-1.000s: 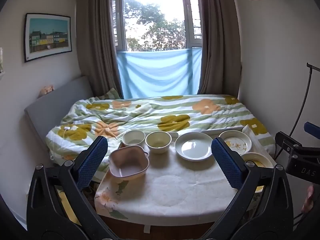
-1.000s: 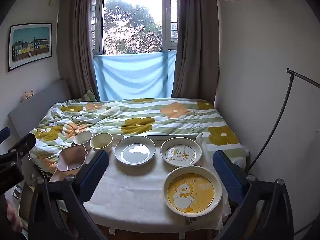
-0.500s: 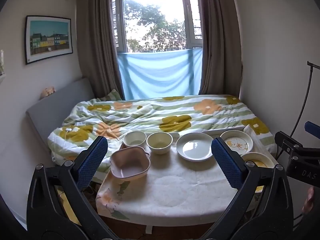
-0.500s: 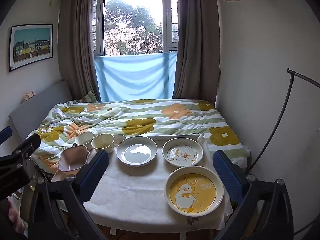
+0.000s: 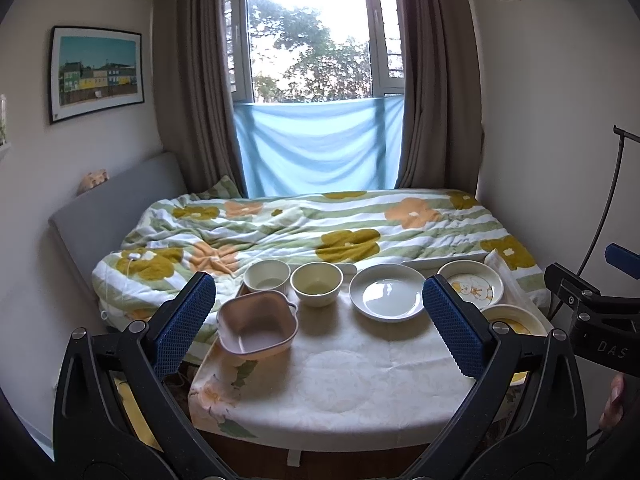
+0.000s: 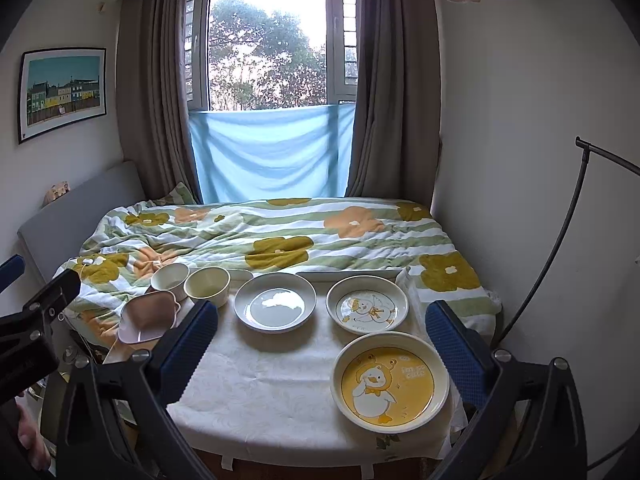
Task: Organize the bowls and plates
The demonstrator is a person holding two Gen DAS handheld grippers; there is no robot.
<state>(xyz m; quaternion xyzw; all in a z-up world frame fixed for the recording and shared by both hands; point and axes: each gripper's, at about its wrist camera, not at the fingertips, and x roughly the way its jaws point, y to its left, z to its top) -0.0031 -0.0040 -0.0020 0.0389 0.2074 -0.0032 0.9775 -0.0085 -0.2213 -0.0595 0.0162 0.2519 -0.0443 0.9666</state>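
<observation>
On the white-clothed table (image 5: 340, 380) (image 6: 260, 392) stand a pink square bowl (image 5: 258, 328) (image 6: 148, 316), a white bowl (image 5: 267, 276) (image 6: 170, 276), a cream bowl (image 5: 317, 283) (image 6: 207, 286), a plain white plate (image 5: 387, 297) (image 6: 275, 307), a small duck plate (image 5: 470, 286) (image 6: 367, 309) and a large yellow duck plate (image 6: 390, 380) (image 5: 508, 318). My left gripper (image 5: 320, 324) hangs open in front of the table, above its near left part. Open too, my right gripper (image 6: 320, 344) hovers before the near right part. Neither holds anything.
A bed with a flowered quilt (image 5: 320, 228) lies right behind the table, and a white tray (image 6: 348, 275) rests on its near edge. A black stand pole (image 6: 560, 240) curves at the right wall. A hand (image 5: 612, 404) holds the other gripper's handle.
Both views have shifted slightly; the dishes sit a little lower and closer in frame. Both grippers stay open and no dish has moved.
</observation>
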